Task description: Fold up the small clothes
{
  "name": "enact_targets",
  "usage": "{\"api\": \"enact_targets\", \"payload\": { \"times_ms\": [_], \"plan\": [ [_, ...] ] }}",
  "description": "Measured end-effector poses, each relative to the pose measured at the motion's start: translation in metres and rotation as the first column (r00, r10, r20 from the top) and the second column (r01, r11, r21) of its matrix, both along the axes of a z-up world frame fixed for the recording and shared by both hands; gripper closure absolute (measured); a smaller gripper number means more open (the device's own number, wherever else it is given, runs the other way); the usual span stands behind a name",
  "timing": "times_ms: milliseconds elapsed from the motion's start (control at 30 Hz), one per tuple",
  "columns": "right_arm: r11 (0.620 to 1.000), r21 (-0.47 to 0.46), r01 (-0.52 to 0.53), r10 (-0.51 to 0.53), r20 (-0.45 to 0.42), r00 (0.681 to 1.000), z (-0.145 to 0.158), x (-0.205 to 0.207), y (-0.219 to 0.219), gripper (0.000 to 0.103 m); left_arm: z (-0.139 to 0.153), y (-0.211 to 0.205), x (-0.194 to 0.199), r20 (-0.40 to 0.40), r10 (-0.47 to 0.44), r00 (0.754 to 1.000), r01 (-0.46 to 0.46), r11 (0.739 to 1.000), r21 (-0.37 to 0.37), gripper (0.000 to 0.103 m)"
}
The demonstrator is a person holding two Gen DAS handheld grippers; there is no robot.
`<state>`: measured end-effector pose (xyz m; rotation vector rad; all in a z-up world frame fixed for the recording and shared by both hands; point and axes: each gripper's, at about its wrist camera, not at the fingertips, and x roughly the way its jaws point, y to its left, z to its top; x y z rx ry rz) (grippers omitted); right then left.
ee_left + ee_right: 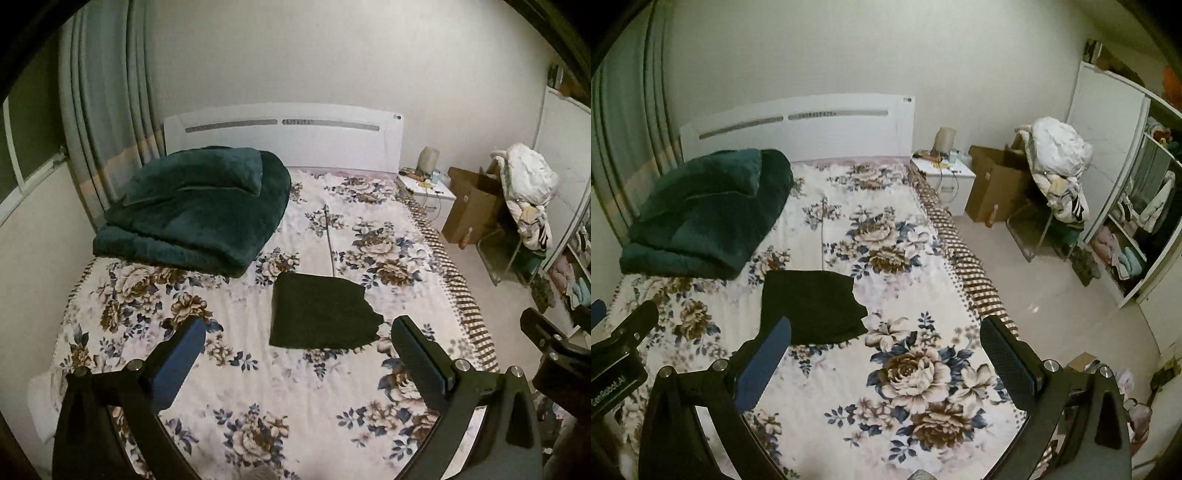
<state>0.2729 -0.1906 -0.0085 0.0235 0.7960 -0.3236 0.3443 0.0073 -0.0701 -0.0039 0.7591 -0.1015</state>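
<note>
Small black cloth garment [319,312] lies folded mid-bed on the floral bedsheet [258,387], apparently done. Left gripper [297,347] and right gripper [886,345] both wide, empty, above the bed's foot edge.

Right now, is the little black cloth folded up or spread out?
Folded. The black cloth lies as a compact block on the bed, layered edges showing at one corner.

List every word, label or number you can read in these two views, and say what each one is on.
"GenRobot.AI": my best reading of the white lettering on the left gripper body at the left edge of the right wrist view; the first letters are partly cut off.
Headboard: a small round mark at its top right corner, too small to read.
Bedside table: the items on it are too blurred to read.
</note>
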Motion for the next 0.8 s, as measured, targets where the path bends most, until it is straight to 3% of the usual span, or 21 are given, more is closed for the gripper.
{"api": "enact_targets", "payload": {
  "times_ms": [333, 800],
  "plan": [
    [0.998, -0.005, -0.056, 0.056, 0.071, 0.996, 0.069, -0.074, 0.015, 0.000, 0.039, 0.003, -0.053, 0.052, 0.011, 0.999, -0.011, 1.000, 0.013, 0.000],
    [0.996, -0.009, -0.085, 0.085, 0.094, 0.992, 0.100, -0.121, 0.019, 0.000, 0.061, 0.008, -0.091, 0.091, 0.033, 0.995, -0.034, 0.999, 0.010, 0.000]
  ]
}}
